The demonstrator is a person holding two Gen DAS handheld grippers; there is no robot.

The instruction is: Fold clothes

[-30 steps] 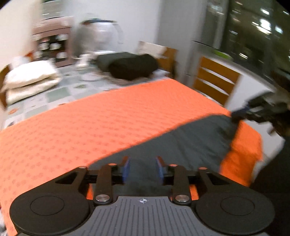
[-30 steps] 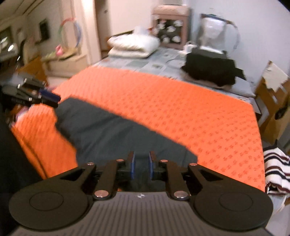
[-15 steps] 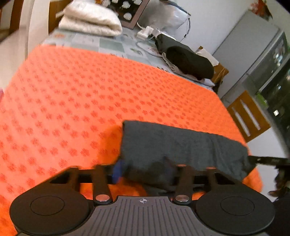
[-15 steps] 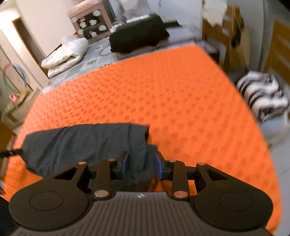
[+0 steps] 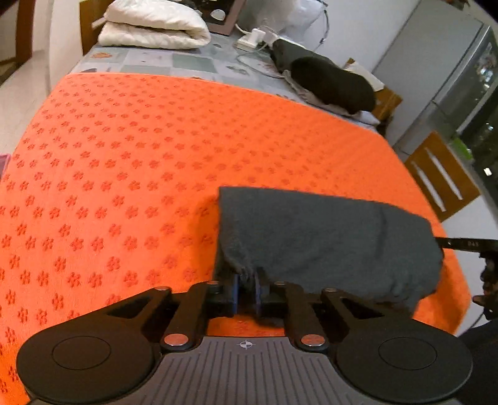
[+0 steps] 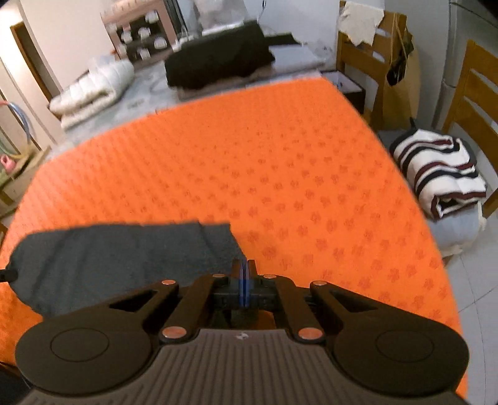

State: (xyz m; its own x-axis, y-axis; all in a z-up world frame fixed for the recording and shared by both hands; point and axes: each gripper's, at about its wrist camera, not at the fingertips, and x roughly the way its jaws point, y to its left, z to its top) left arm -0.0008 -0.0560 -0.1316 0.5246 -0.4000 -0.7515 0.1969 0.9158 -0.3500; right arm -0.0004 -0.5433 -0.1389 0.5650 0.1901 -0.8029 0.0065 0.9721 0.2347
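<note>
A dark grey garment point(image 5: 326, 236) lies as a folded band near the front edge of the orange bedspread point(image 5: 140, 155). Its near-left corner is bunched between the blue pads of my left gripper point(image 5: 246, 278), whose jaws are opening slightly around the cloth. In the right wrist view the garment point(image 6: 118, 252) stretches left from my right gripper point(image 6: 244, 264), which is shut with the cloth's right corner at its fingertips. The right gripper's finger point(image 5: 460, 243) shows at the garment's far end. The left gripper's tip point(image 6: 6, 274) shows at the other end.
A folded striped garment point(image 6: 442, 174) rests on a seat right of the bed. A black pile point(image 5: 330, 84) and a white folded quilt point(image 5: 155, 25) lie at the far end. Wooden chairs point(image 5: 442, 180) point(image 6: 373, 62) stand along the right side.
Both grippers sank toward the bedspread and rolled. The garment went from a wide spread sheet to a narrower folded band, and both sets of jaws narrowed on its corners.
</note>
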